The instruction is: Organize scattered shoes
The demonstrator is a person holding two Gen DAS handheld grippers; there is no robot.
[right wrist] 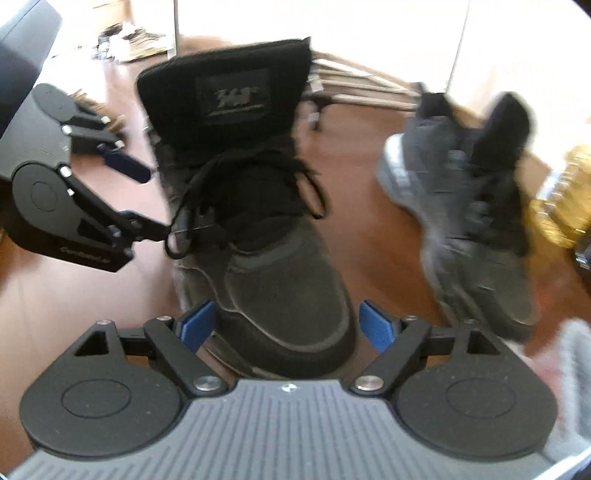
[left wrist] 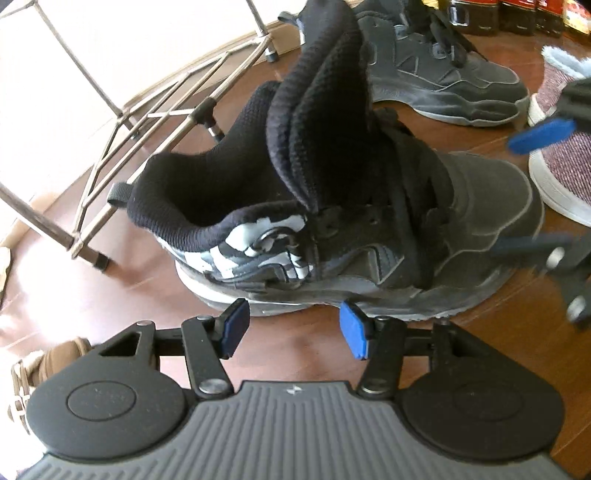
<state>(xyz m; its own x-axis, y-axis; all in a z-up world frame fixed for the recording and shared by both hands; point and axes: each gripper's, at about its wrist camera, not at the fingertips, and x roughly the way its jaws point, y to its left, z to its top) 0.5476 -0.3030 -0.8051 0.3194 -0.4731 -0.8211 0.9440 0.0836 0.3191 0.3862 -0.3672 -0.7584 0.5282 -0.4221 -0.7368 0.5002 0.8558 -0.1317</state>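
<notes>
Here, the black high-top sneaker stood on the wood floor at 12 o'clock from the left gripper, whose jaws gaped empty; the right gripper, also wide and empty, straddled its toe, pads not touching.

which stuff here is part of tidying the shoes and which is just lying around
Part of the job:
- near black sneaker, standing on the floor
- second black sneaker, behind it
- knitted pink shoe with white sole
- tan shoe, at the frame edge
- left gripper and right gripper, jaws open

Just lying about:
- metal rack frame
- dark bottles
</notes>
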